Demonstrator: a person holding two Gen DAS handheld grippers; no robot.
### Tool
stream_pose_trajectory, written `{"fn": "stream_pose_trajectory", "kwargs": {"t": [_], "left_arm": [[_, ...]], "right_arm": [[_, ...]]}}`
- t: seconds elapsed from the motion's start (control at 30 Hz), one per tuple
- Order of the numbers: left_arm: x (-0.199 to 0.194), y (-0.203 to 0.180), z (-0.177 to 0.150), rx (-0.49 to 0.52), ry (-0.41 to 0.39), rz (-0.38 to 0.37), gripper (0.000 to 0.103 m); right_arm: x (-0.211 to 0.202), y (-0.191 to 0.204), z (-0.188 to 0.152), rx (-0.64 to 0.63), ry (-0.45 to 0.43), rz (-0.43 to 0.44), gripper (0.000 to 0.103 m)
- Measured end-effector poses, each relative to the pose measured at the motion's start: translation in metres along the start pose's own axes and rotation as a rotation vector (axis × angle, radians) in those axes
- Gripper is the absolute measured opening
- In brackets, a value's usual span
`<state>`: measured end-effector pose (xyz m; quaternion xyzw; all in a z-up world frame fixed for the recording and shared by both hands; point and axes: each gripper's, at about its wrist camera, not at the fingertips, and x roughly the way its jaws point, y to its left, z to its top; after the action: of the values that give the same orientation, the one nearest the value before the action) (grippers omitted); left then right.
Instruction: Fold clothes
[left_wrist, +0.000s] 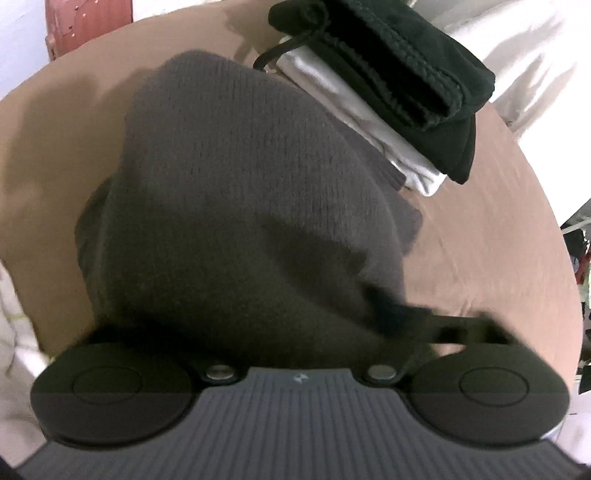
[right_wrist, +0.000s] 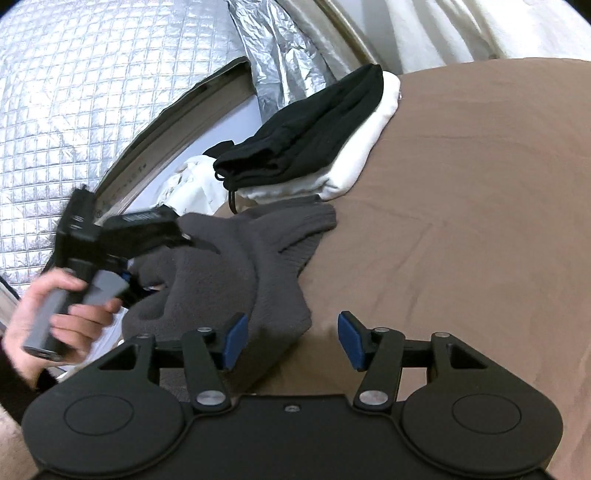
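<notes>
A dark grey knit sweater (left_wrist: 240, 206) lies bunched on the brown bedsheet (left_wrist: 480, 240) and fills the left wrist view. It drapes over my left gripper's fingers and hides them; only the blurred right linkage (left_wrist: 461, 332) shows. In the right wrist view a hand (right_wrist: 55, 314) holds the left gripper (right_wrist: 155, 229), its tip pushed into the sweater (right_wrist: 240, 266). My right gripper (right_wrist: 293, 341) hovers open at the sweater's near edge. Its blue pads (right_wrist: 236, 341) are apart with nothing between them.
A folded stack stands past the sweater: black drawstring garment (right_wrist: 306, 136) on top of a white one (right_wrist: 354, 162). Behind it are silver quilted foil (right_wrist: 92, 92) and white fabric (right_wrist: 480, 26). Bare brown sheet (right_wrist: 461, 221) stretches to the right.
</notes>
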<state>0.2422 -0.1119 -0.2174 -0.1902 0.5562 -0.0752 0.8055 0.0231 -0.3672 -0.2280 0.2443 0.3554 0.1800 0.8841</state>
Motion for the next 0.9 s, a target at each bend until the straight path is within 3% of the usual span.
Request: {"fn": "stream_pose_trajectory", "kwargs": {"t": [0.1, 0.23, 0.43, 0.47, 0.57, 0.73, 0.83, 0.87, 0.9], "left_arm": [[-0.031, -0.009, -0.011, 0.040, -0.071, -0.129, 0.025], [-0.076, -0.041, -0.018, 0.114, -0.124, -0.310, 0.018], [-0.159, -0.117, -0.015, 0.275, -0.288, -0.529, 0.010], [-0.171, -0.132, -0.014, 0.302, -0.308, -0.556, 0.003], [-0.196, -0.174, -0.008, 0.351, -0.317, -0.718, 0.000], [-0.197, -0.275, -0.014, 0.524, -0.286, -0.598, 0.000], [-0.166, -0.290, -0.030, 0.559, -0.219, -0.493, 0.004], [-0.154, -0.288, -0.036, 0.565, -0.203, -0.448, 0.012], [-0.140, -0.281, -0.040, 0.569, -0.194, -0.387, 0.031]], "right_arm": [[-0.004, -0.002, -0.002, 0.001, -0.014, -0.010, 0.060], [-0.016, -0.005, 0.000, 0.021, -0.047, 0.000, 0.060], [-0.047, -0.006, -0.002, -0.027, -0.108, -0.017, 0.060], [-0.053, -0.008, -0.003, -0.026, -0.117, -0.016, 0.060], [-0.069, -0.018, -0.006, -0.005, -0.144, -0.022, 0.060], [-0.095, -0.032, -0.010, -0.004, -0.185, -0.051, 0.061], [-0.110, -0.040, -0.012, -0.006, -0.209, -0.069, 0.062], [-0.113, -0.044, -0.013, -0.001, -0.213, -0.070, 0.063], [-0.111, -0.048, -0.015, 0.013, -0.209, -0.065, 0.063]]}}
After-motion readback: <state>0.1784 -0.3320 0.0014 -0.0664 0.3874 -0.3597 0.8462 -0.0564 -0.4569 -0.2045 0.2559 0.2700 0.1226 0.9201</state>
